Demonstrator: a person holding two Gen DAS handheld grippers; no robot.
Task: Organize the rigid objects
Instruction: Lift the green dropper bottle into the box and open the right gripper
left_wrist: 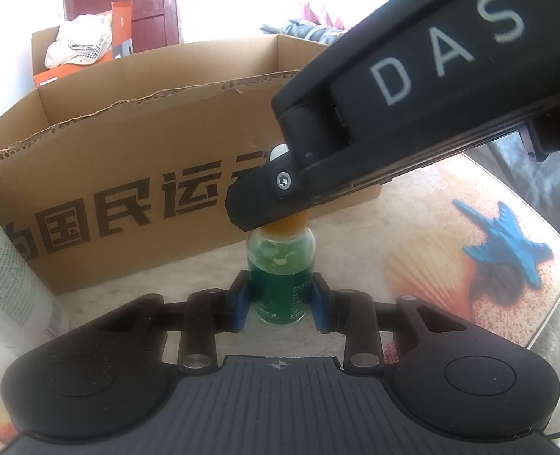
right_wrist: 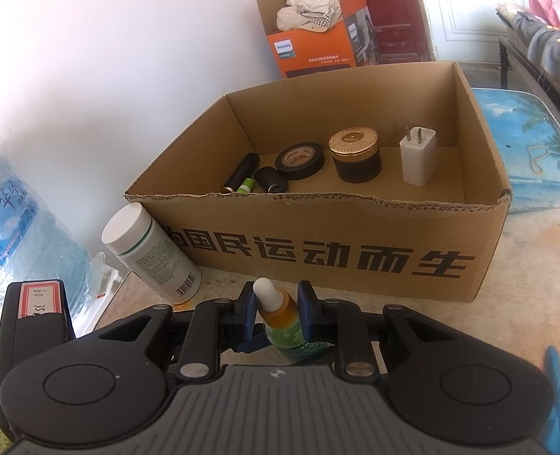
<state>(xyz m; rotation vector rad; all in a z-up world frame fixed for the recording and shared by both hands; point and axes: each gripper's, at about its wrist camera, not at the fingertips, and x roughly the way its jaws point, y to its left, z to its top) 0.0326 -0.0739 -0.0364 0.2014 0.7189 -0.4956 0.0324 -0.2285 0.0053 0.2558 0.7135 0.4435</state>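
A small glass dropper bottle [left_wrist: 280, 276] of green liquid, with an orange collar and white bulb, stands upright on the table in front of the cardboard box [left_wrist: 128, 159]. My left gripper [left_wrist: 280, 299] is shut on its lower body. My right gripper [right_wrist: 276, 311] reaches in from above, and its blue pads sit on either side of the bottle's [right_wrist: 280, 318] orange collar; whether they press it I cannot tell. The open box [right_wrist: 318, 250] holds a black tape roll [right_wrist: 299, 160], a gold-lidded jar [right_wrist: 356, 155], a white charger [right_wrist: 417, 155] and small black cylinders.
A white pill bottle [right_wrist: 151, 250] stands left of the box, close to the grippers, and shows in the left wrist view [left_wrist: 10, 276]. A blue plastic-wrapped pack [right_wrist: 18, 227] lies at far left. An orange Philips box [right_wrist: 318, 34] stands behind by the wall.
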